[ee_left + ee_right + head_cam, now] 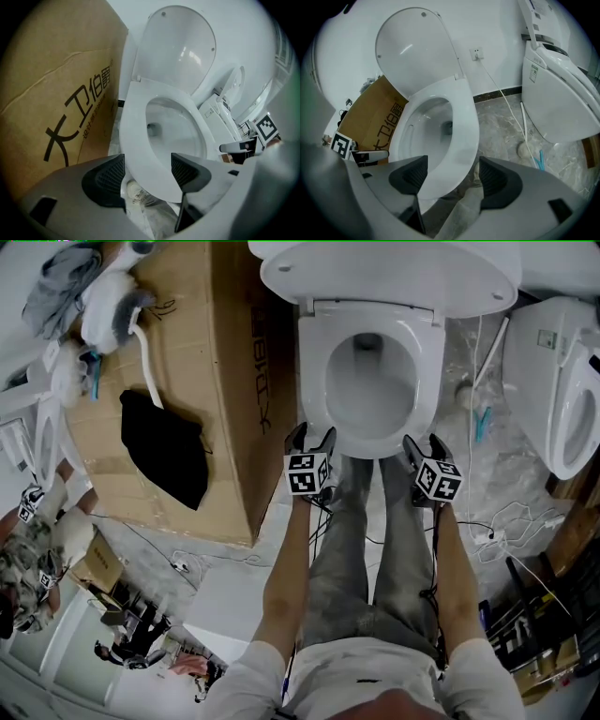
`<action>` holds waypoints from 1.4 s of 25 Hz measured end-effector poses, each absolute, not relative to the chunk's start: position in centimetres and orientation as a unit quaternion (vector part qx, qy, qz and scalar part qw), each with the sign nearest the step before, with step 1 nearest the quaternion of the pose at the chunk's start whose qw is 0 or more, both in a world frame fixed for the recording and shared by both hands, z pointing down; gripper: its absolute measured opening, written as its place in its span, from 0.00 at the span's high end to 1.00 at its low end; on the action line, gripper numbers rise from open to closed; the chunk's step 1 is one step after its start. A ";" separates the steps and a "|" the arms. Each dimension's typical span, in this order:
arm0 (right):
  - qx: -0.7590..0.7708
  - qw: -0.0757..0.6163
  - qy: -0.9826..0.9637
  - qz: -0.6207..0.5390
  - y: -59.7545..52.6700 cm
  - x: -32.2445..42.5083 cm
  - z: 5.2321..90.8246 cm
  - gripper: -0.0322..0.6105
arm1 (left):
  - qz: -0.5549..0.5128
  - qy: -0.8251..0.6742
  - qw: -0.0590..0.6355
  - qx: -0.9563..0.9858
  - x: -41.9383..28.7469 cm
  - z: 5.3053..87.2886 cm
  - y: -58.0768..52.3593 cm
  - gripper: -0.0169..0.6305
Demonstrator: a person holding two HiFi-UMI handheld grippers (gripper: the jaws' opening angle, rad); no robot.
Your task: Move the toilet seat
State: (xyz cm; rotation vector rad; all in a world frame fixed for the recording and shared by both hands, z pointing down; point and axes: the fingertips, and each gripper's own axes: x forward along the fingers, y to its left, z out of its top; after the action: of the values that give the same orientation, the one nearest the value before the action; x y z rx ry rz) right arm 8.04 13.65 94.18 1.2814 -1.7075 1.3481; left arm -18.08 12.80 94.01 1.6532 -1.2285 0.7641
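A white toilet stands with its lid (pixel 394 273) raised and its seat (pixel 314 381) lying flat on the bowl. My left gripper (pixel 312 439) is at the seat's front left edge and my right gripper (pixel 424 444) at its front right edge. In the left gripper view the seat's front rim (pixel 136 136) lies between the spread jaws of the left gripper (pixel 147 173), and the pads do not press on it. In the right gripper view the seat (pixel 464 122) sits likewise between the wide jaws of the right gripper (pixel 452 176). Both grippers are open and hold nothing.
A large cardboard box (pixel 187 362) with a black cloth (pixel 169 451) on it stands close to the toilet's left side. A second white toilet (pixel 567 381) stands at the right. Cables (pixel 506 521) and a blue-handled tool (pixel 481 423) lie on the marble floor. Another person (pixel 37 549) is at the far left.
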 end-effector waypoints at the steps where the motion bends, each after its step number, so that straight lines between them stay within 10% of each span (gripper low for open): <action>1: 0.483 0.303 -0.642 0.512 13.8 8.0 94.5 0.43 | 0.309 -0.496 0.460 0.669 -18.0 94.3 12.9 0.52; 35: 0.473 0.327 -0.611 0.544 15.2 6.6 96.5 0.44 | 0.322 -0.490 0.501 0.637 -17.0 96.1 14.6 0.45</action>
State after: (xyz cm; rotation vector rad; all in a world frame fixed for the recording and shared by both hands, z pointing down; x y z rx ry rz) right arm 6.60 15.17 96.48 1.2391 -1.6010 1.4237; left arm -16.95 14.60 96.08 1.5390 -1.1848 0.7779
